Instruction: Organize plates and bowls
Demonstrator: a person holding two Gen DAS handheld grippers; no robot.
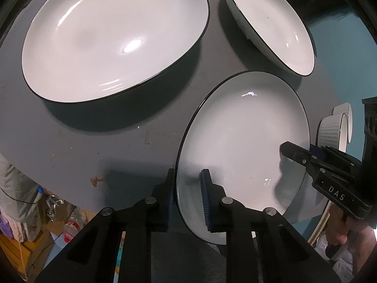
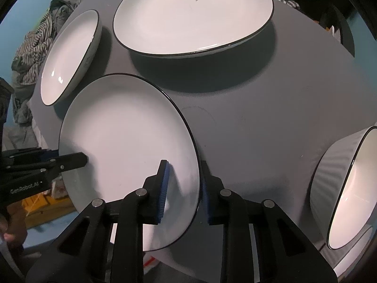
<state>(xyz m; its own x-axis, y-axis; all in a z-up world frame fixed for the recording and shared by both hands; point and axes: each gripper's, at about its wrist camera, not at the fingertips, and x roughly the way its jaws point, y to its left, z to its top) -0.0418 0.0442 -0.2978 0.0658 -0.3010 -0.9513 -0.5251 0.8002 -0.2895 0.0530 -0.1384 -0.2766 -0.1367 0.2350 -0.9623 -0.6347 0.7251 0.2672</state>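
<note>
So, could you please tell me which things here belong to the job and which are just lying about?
Job:
held plate, gripped by left gripper and right gripper
large plate
deep plate
ribbed bowls

Lying about:
clothes
plastic bottles

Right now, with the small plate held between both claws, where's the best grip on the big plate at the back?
Take the big plate by its raised, black-lined rim, one finger above and one below, as both claws do on the small plate. Come from its near edge, where bare grey table leaves approach room. Its centre is too wide and flat to pinch.
</note>
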